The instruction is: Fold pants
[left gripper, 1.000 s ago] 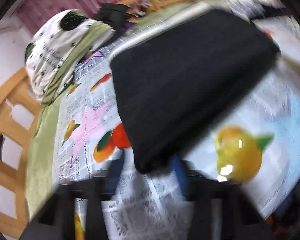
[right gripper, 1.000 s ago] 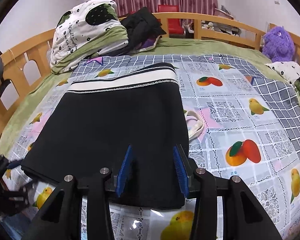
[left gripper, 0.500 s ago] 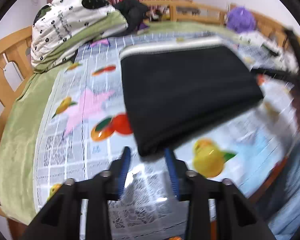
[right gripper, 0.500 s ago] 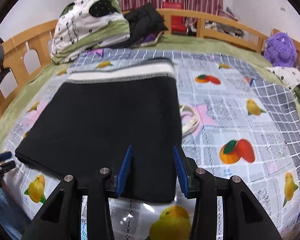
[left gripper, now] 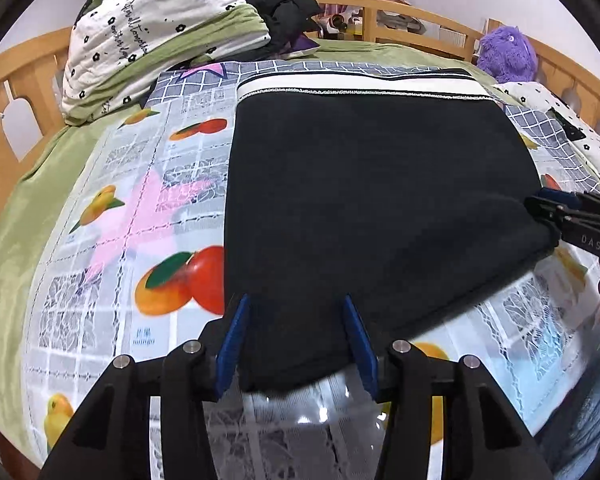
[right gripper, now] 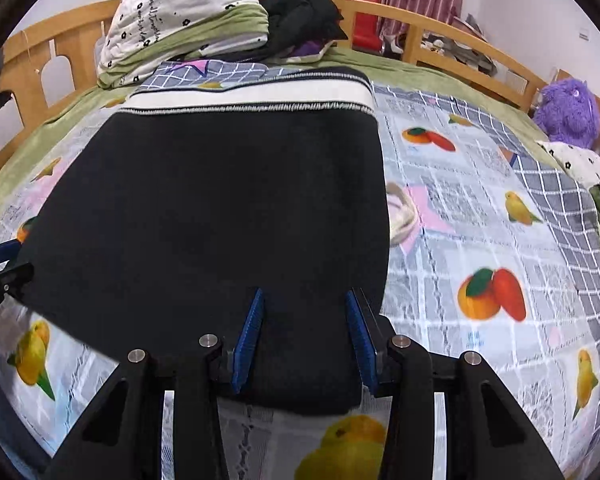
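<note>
The folded black pants (left gripper: 376,208) lie flat on the fruit-print bedspread (left gripper: 152,216) of a wooden-railed bed (left gripper: 416,14), the white waistband (left gripper: 360,86) at the far edge and the folded end nearest the cameras; the long axis runs from near edge to waistband. The left tool (left gripper: 294,340) has just been opening: its blue fingers (left gripper: 234,340) straddle the near left corner, spread, not pressing. The right tool (right gripper: 306,340) stands part open over the near right corner, the cloth lying between its pads without a pinch.
</note>
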